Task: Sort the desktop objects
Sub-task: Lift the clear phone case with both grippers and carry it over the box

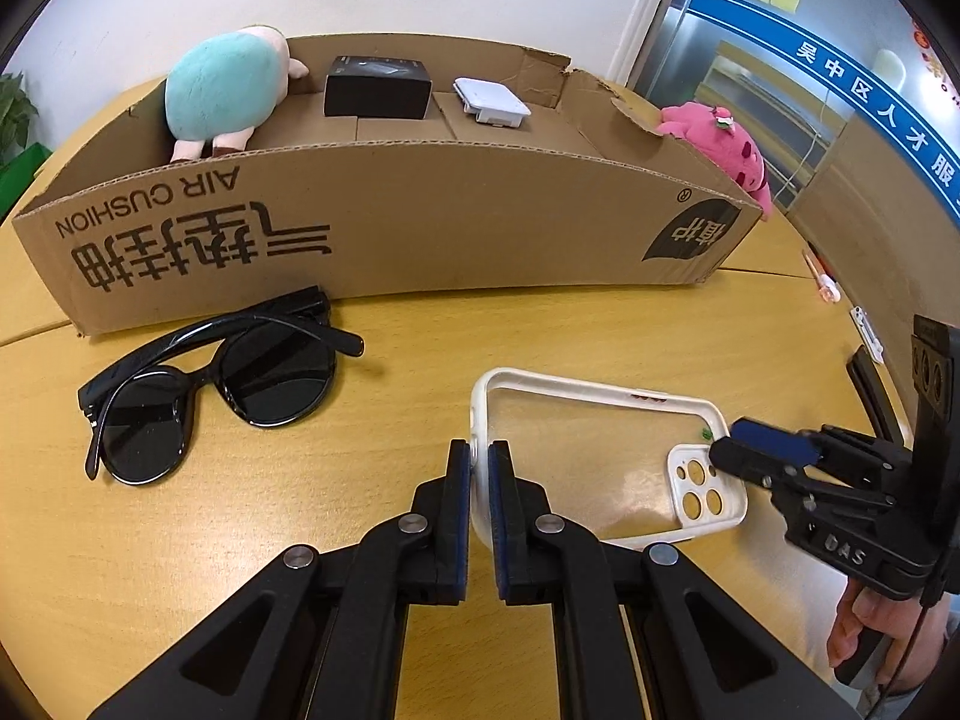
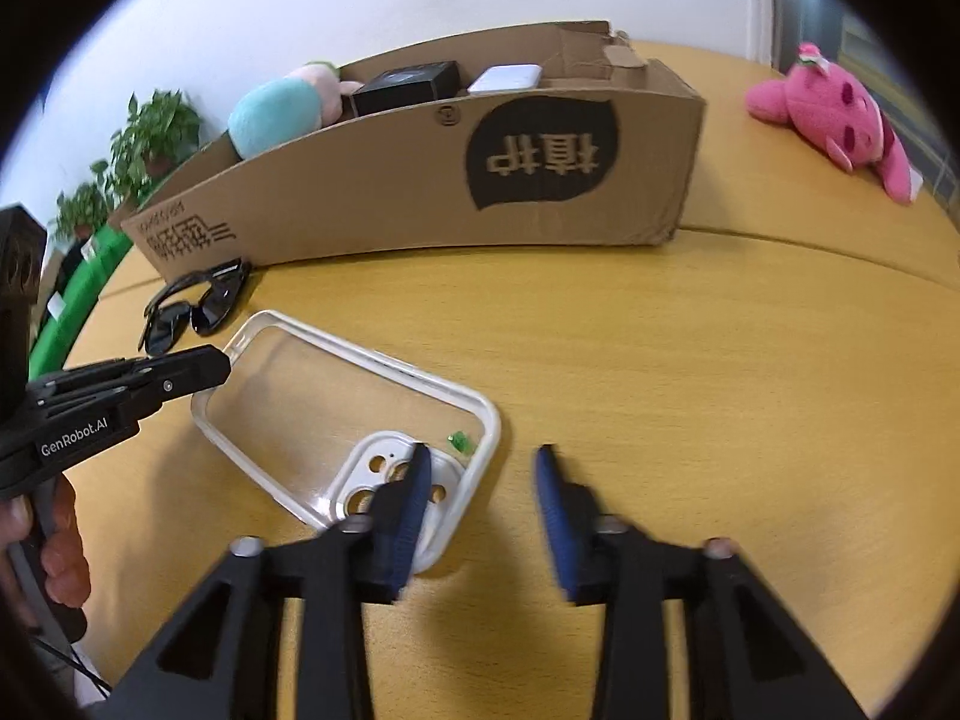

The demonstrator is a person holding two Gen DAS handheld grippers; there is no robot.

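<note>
Two hand-held grippers work the phone case (image 1: 600,456) lying on the counter (image 1: 420,540): left (image 1: 480,462) pinches its rim, right (image 2: 483,462) gapes wide at the camera end; lifting toward the box (image 1: 384,222) likely follows.

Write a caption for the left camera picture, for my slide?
Left hand-held gripper pinches the clear phone case beside sunglasses, facing the cardboard box.
</note>
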